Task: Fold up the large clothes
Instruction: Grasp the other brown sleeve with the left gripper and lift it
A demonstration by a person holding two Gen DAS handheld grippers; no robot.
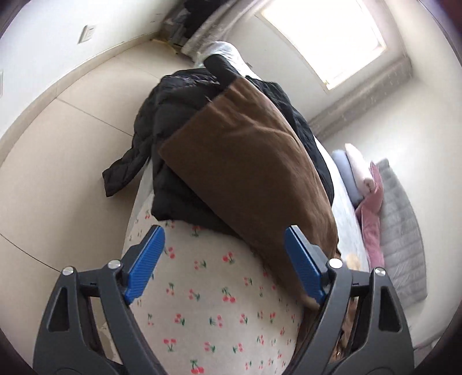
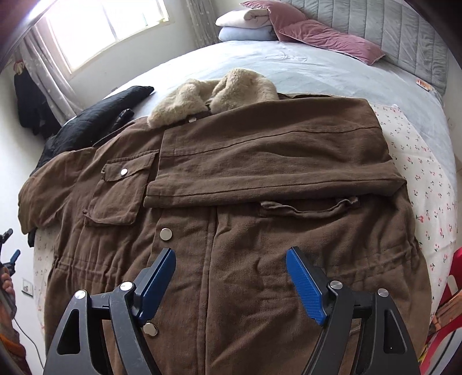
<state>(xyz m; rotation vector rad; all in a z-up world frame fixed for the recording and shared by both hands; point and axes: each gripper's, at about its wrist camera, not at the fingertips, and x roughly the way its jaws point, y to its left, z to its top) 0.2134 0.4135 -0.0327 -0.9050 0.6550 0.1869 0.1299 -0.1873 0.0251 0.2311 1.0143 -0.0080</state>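
A large brown jacket with a beige fur collar lies front-up on the bed. Its right sleeve is folded across the chest. Its left sleeve hangs out toward the bed's left edge. My right gripper is open and empty, above the jacket's lower front. My left gripper is open and empty, over the cherry-print sheet at the bed's edge, just short of the brown sleeve.
A black puffer jacket lies under the brown sleeve and hangs over the bed's edge; it also shows in the right wrist view. Pillows and folded bedding sit by the grey headboard. Tiled floor lies left.
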